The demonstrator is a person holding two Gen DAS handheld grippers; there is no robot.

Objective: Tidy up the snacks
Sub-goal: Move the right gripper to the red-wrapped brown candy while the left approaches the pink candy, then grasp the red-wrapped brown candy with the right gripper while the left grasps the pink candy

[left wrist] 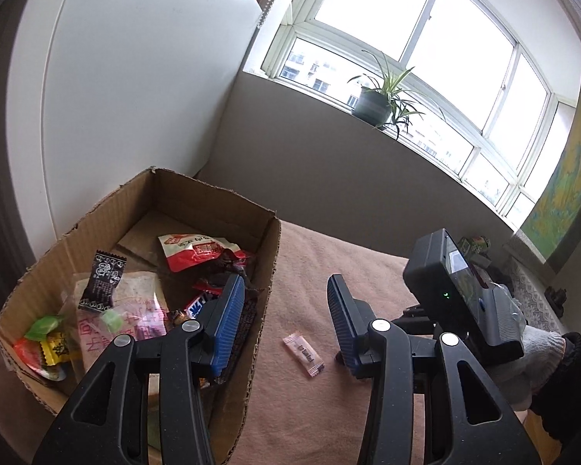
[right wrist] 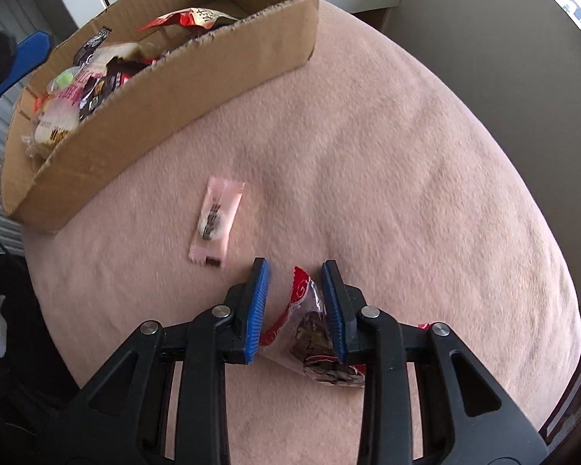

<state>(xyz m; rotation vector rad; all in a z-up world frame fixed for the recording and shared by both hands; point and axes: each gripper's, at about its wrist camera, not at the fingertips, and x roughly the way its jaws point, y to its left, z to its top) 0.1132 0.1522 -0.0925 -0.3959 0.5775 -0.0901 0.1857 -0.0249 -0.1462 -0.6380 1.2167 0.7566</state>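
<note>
An open cardboard box stands on a pink cloth and holds several snacks, among them a red packet and a black packet. My left gripper hangs open at the box's near right wall, with nothing between its fingers. A small pink wrapped sweet lies on the cloth below it, beside the box. My right gripper points down at the cloth, shut on a red and clear snack packet with dark pieces inside. A gloved hand holds the right tool.
The pink cloth covers a rounded table that drops off at the right and near edges. A white cabinet stands behind the box. A potted plant sits on the window sill. Small clutter lies at the far right.
</note>
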